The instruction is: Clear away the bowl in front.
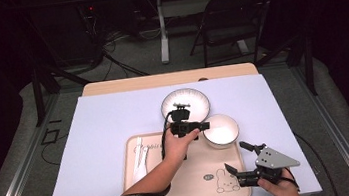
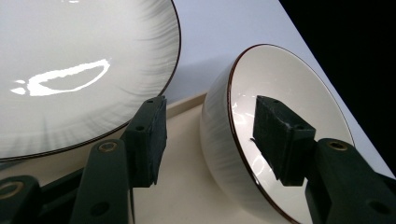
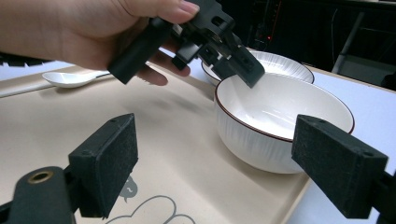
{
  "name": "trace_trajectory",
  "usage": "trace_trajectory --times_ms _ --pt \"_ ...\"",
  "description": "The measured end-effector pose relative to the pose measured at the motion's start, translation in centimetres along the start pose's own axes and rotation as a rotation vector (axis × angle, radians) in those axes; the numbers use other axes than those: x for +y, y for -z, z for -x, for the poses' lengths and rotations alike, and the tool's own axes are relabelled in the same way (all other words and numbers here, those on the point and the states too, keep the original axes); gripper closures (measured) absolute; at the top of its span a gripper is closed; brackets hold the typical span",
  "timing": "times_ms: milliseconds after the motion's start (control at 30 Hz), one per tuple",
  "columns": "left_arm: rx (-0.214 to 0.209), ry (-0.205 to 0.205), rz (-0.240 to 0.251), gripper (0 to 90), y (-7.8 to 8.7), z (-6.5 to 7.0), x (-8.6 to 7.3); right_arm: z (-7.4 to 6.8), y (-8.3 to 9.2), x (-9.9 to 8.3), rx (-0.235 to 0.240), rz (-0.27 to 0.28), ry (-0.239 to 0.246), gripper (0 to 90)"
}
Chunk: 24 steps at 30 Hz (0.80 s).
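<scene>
We held the left gripper (image 1: 205, 125) over the near rim of the white bowl (image 1: 221, 130), which stood at the far right corner of the beige tray (image 1: 193, 186) on the worktop (image 1: 105, 126). In the left gripper view its jaws stood well apart on either side of the bowl's rim: one pad hung over the inside of the bowl (image 2: 285, 140), the other stood outside the wall above the tray (image 2: 187, 186), and neither pad pressed on the rim. The jaws held nothing.

The larger white plate (image 1: 185, 101) lay just behind the tray, next to the bowl. A white spoon (image 1: 139, 155) lay at the tray's left edge, well apart from the bowl.

We held the right gripper (image 1: 234, 158) low over the tray's near right part, near a printed rabbit figure (image 1: 223, 181). Its jaws stood wide apart and empty, pointed toward the bowl (image 3: 280, 126). In the right gripper view the left hand (image 3: 84, 32) and the left gripper (image 3: 210, 37) appeared above the bowl's rim.
</scene>
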<state>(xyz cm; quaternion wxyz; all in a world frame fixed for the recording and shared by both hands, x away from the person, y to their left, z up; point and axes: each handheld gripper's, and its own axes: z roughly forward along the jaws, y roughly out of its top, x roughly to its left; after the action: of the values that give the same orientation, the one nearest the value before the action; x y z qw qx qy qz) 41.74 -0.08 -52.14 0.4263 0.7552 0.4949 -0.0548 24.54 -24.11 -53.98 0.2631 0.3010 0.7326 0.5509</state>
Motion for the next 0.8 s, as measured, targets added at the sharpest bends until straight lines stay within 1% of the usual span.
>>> trace_trajectory --times_ms 67,133,267,333,400,433,500,600,633,667,700,733,800 --pt "0.011 -0.016 0.021 43.9 0.8 -0.1 0.1 0.0 -0.1 0.0 0.0 0.001 0.0 14.1" --pt "0.015 -0.043 0.039 43.3 1.3 -0.1 0.2 0.0 -0.1 0.0 -0.001 0.001 -0.001 14.1" --pt "0.021 -0.05 0.026 41.7 2.1 -0.2 0.3 0.1 -0.2 0.0 0.002 0.002 0.001 14.1" --pt "0.046 -0.06 0.03 40.4 2.4 -0.3 0.3 0.1 -0.2 0.1 0.002 0.002 0.002 14.1" --pt "0.054 -0.061 0.026 40.3 2.6 -0.4 0.3 0.1 -0.2 0.1 0.002 0.002 0.001 14.1" --pt "0.078 -0.07 0.021 40.1 2.8 -0.6 0.2 0.0 -0.2 0.1 0.002 0.001 0.0 14.1" --pt "0.085 -0.062 0.004 40.0 3.1 -0.9 0.3 0.1 -0.3 0.1 0.002 0.001 0.0 14.1" --pt "0.086 -0.054 0.001 38.5 3.5 -1.2 0.3 0.0 -0.3 0.1 0.001 0.0 -0.001 14.1" --pt "0.106 -0.053 0.019 38.5 3.9 -1.5 0.4 0.0 -0.3 0.1 0.001 -0.001 -0.001 14.1" --pt "0.115 -0.052 0.024 38.2 4.1 -1.6 0.4 0.0 -0.3 0.1 0.0 -0.002 -0.001 14.1" --pt "0.115 -0.052 0.024 37.1 4.1 -1.6 0.4 0.0 -0.3 0.1 0.0 -0.002 -0.001 14.1" --pt "0.129 -0.049 0.036 35.9 4.5 -1.8 0.6 0.0 -0.3 0.1 0.001 -0.001 -0.001 14.1" --pt "0.129 -0.054 0.036 34.8 4.6 -1.9 0.7 0.0 -0.3 0.1 0.001 -0.002 -0.001 14.1"
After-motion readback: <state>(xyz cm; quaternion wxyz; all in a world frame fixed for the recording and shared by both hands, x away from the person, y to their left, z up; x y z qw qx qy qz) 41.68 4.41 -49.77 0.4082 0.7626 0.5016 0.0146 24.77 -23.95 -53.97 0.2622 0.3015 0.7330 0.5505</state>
